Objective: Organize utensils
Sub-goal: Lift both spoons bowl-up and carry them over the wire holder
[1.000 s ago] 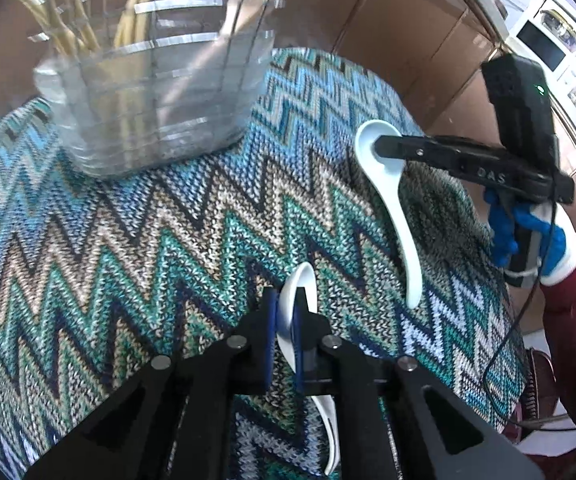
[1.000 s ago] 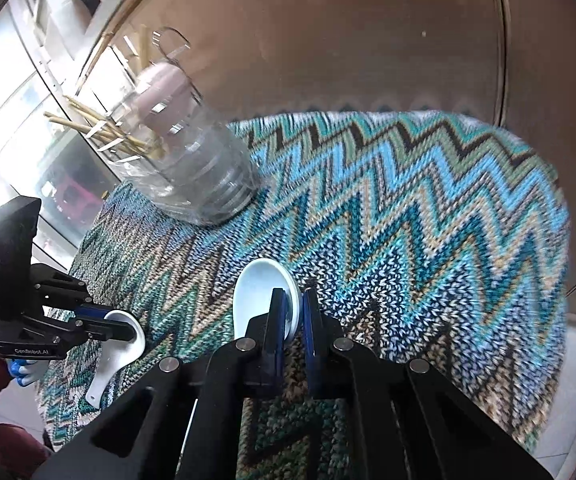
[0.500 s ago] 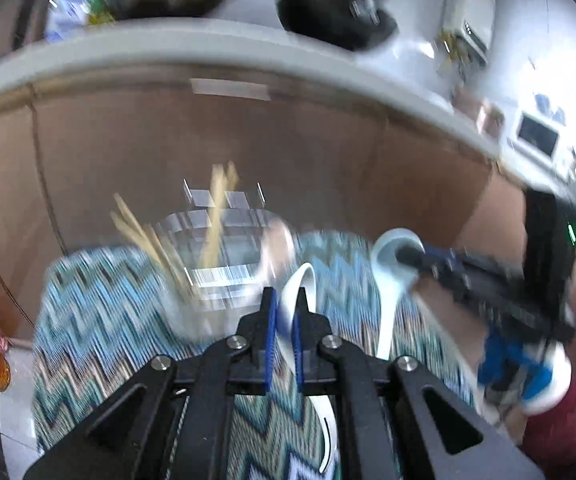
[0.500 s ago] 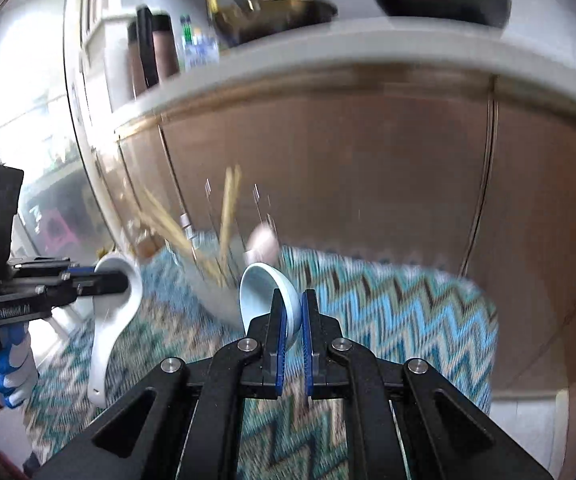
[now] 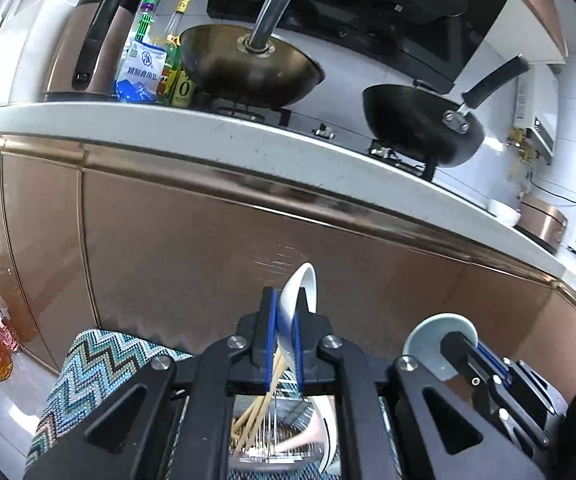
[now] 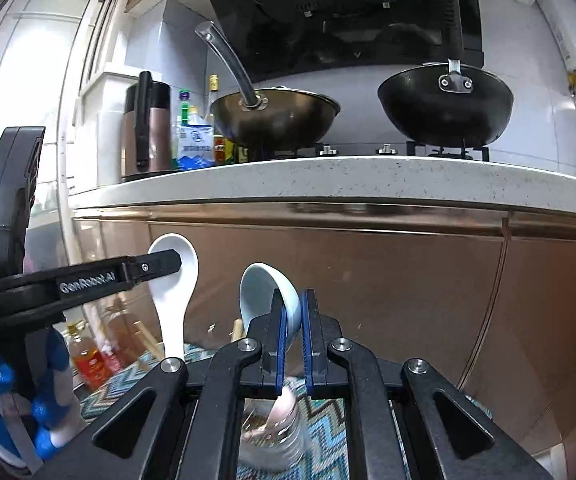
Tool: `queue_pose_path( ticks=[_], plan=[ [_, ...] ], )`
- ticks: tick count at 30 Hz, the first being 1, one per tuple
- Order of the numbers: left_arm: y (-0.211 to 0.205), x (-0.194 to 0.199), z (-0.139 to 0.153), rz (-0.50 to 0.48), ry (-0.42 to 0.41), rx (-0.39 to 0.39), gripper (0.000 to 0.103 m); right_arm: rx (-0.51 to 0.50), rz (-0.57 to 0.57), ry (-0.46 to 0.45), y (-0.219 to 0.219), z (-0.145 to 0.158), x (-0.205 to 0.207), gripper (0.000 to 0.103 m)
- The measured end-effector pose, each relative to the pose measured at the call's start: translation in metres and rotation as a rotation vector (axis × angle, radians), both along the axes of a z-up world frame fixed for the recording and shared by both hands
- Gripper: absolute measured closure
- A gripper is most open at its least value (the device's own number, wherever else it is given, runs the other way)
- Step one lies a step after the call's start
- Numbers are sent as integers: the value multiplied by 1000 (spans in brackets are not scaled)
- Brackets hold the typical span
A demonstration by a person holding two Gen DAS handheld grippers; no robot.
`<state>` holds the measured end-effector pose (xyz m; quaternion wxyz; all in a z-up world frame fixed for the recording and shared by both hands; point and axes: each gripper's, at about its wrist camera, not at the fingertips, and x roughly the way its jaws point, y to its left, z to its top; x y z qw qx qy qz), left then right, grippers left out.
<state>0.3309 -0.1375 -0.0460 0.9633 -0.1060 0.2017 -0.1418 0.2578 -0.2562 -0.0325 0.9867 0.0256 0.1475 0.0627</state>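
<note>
Item one, your left gripper (image 5: 284, 334): jaws clenched on the white spoon (image 5: 302, 292) just behind its bowl, bowl up and handle hanging down, so the handle can enter the holder first. Item two, your right gripper (image 6: 293, 330): jaws likewise pinched tight on the pale blue spoon (image 6: 266, 294) at the edge of its bowl, handle trailing below, out of sight behind the fingers; the same handle-first carry appears intended. Item three, the landmark: the clear utensil holder (image 5: 272, 436), seen through the gap under each gripper, standing on the zigzag cloth (image 5: 96, 376). Both spoons hang above the holder and clear of its rim, the white one to its left side and the blue one to its right. Item four, contents of the holder: wooden chopsticks (image 5: 262, 404) leaning within, plus a pinkish utensil, blurred. The chopsticks lean toward the white spoon's side, so you will likely need to lower that handle beside them. Item five, beyond the holder: brown cabinet doors (image 6: 388, 280) and the counter (image 6: 328, 176) with two woks, not part of the job.
</note>
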Motion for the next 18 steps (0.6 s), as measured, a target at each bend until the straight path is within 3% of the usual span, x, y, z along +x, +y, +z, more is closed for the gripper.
queue_pose_path(
  ticks=[8,18],
  plan=[
    [-18,16,-25,82,-52,75,96,6,-58,-18,-5,-22,29,96],
    [-19,20,-31,84,-51,76,96,46,-49,-54,-7,-19,35,96]
  ],
)
